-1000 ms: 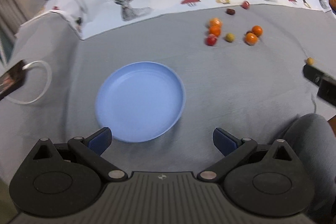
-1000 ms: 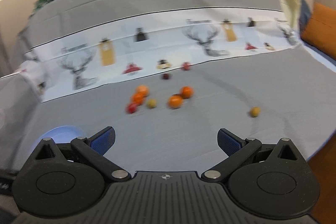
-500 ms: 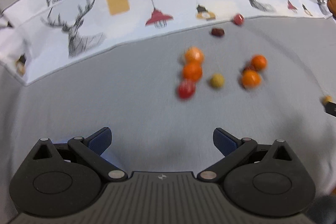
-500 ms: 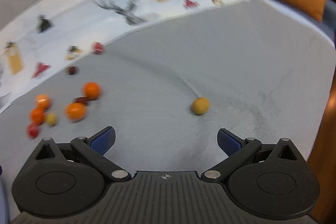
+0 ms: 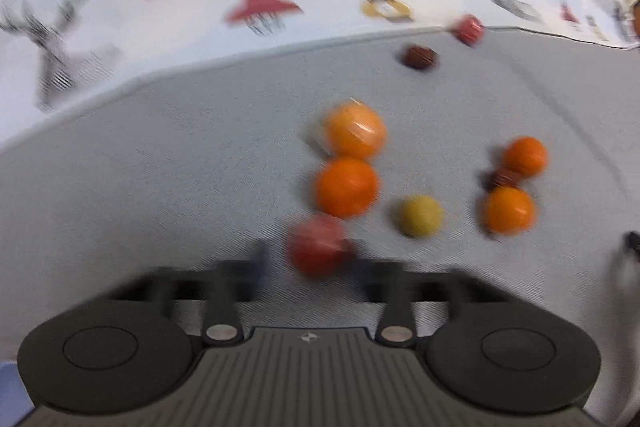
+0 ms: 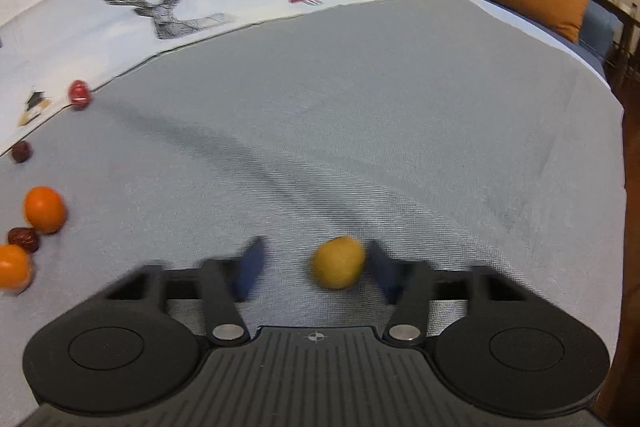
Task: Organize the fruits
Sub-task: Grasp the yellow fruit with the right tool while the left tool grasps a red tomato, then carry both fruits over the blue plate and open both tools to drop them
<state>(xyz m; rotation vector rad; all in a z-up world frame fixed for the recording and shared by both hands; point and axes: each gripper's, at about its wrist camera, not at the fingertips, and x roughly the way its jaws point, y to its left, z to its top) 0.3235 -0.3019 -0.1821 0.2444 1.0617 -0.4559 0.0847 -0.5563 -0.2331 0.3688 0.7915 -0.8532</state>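
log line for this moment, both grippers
left gripper: closing around small round red fruit | right gripper: closing around small round yellow fruit | grip: not confirmed, blurred

Both grippers start high over the grey cloth [image 6: 400,115] with their jaws spread wide; now both hang low over it with the jaws closing. The left gripper [image 5: 310,267] no longer looks down on the blue plate — it sits at the cluster of fruit, with the red fruit [image 5: 318,245] blurred between its fingers [image 5: 256,267] and the two oranges just beyond that fruit. The right gripper [image 6: 316,267], once facing the whole scatter from afar, now brackets the lone yellow fruit [image 6: 338,261], which lies against the right-hand finger and clear of the other — whether either fruit is pinched is lost in blur.
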